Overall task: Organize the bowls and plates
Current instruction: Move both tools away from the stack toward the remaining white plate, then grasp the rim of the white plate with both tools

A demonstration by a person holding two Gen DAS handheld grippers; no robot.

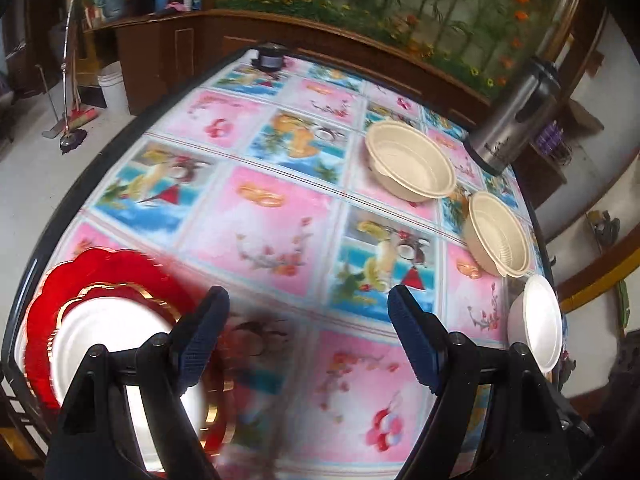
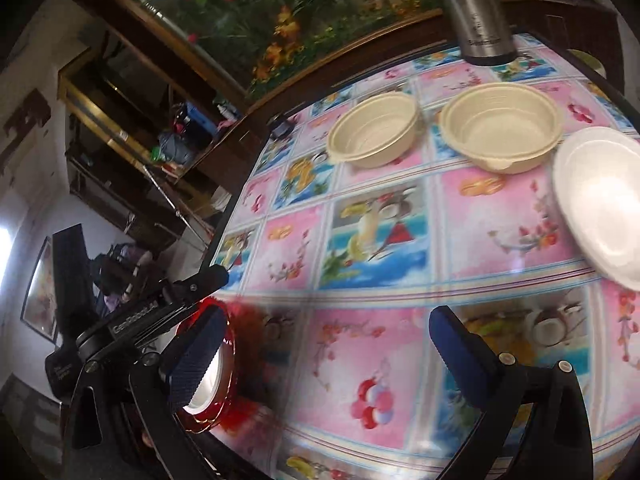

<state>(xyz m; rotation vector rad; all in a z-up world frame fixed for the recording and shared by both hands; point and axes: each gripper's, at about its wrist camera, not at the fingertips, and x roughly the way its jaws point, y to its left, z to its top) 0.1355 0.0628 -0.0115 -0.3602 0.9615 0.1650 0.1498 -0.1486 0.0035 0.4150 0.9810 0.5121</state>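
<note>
Clearly, both grippers hang above the table with jaws spread wide and nothing between them. The left gripper sits over the near left part of the flowered cloth; its left finger overlaps the plate stack in the picture, though contact cannot be told. The right gripper hovers over bare cloth further right.

Only the left view gives the whole stack: a red plate with a scalloped rim at the bottom, a gold-edged plate on it, and a white plate on top, all near the table's left edge. The right view shows just a sliver of that stack behind its left finger, plus the other gripper's black body beside it, which the left view cannot show.

Two beige bowls stand upright near the far right side, close together but apart, with a white bowl nearer at the right edge. From the right view their insides are plainer: both beige bowls are empty, and the white bowl is partly cut off by the frame.

A steel flask stands behind the bowls near the far edge; the right view crops its top. Only the left view shows a small dark object at the far edge, and brooms on the floor.
</note>
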